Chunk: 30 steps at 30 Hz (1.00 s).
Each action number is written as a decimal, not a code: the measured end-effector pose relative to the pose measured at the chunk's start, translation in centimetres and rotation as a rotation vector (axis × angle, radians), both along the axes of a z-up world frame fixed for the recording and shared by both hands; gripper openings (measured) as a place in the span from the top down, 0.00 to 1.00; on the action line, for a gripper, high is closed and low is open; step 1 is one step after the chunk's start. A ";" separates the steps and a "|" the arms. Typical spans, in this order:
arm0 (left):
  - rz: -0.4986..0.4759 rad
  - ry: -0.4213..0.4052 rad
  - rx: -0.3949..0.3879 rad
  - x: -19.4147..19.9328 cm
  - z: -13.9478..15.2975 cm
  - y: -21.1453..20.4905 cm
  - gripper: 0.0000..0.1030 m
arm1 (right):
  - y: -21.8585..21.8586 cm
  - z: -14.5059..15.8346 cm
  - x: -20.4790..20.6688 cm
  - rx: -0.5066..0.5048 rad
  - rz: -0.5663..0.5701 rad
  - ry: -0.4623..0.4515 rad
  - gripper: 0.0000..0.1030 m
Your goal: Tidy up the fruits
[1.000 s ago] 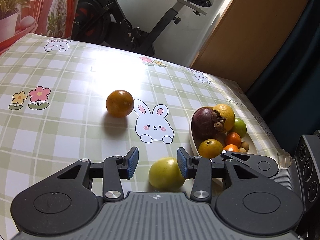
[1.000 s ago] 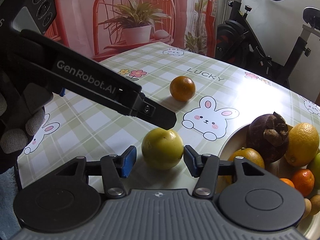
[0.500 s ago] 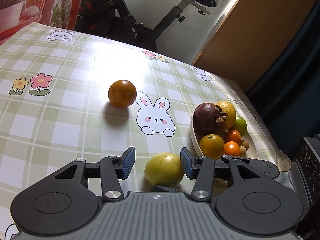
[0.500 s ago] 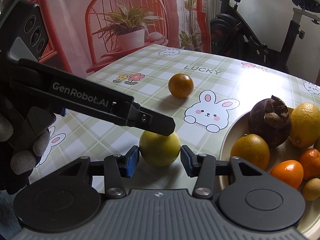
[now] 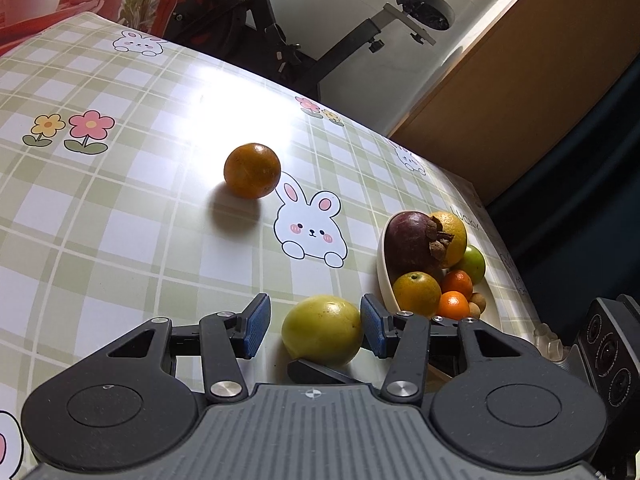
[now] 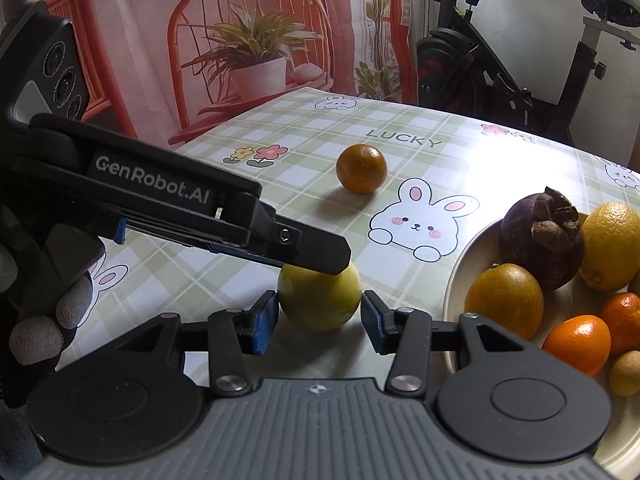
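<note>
Bracketing the yellow-green fruit from both sides, the right gripper has its blue pads spread: the left pad seems to touch the skin or is just beside it, while the right pad is still a little apart, so nothing is pinched yet. The left gripper is also spread, and in its own view the same fruit sits between its pads, nearer to the right one; from the right wrist view one of its dark fingers lies over the top of the fruit. The fruit rests on the checked tablecloth, just beside the rim of the white bowl, which already holds a dark purple mangosteen, oranges and some small fruits. One more orange is alone further on the cloth, well apart from the bowl. I judge the round fruit as firm, moderately heavy and with smooth, a bit slippery skin, so it can roll or slip out if the pads close above or below its widest part. The best hold is across the middle, at the widest line, with gentle pressure to avoid bruising. The two grippers are crowded around one fruit, so they may collide
</note>
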<state>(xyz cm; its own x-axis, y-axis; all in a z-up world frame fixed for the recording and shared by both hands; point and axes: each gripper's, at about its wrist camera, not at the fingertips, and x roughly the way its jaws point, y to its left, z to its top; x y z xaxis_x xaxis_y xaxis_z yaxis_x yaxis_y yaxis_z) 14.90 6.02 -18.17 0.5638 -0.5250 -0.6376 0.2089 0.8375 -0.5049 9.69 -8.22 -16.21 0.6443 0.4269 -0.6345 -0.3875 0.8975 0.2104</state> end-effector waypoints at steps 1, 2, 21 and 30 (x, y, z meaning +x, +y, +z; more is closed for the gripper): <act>-0.004 0.001 -0.005 -0.1 -0.1 0.0 0.49 | 0.0 0.0 0.0 -0.001 -0.001 -0.001 0.53; -0.010 0.003 -0.010 -0.2 -0.2 0.0 0.49 | 0.0 -0.1 -0.1 -0.002 -0.001 0.000 0.53; -0.063 -0.009 0.005 -1.8 0.5 -1.6 0.51 | -0.7 0.9 -2.0 0.021 -0.023 -0.054 0.54; -0.134 -0.056 0.084 -2.4 3.0 -5.5 0.51 | -4.0 2.0 -3.9 0.090 -0.104 -0.099 0.54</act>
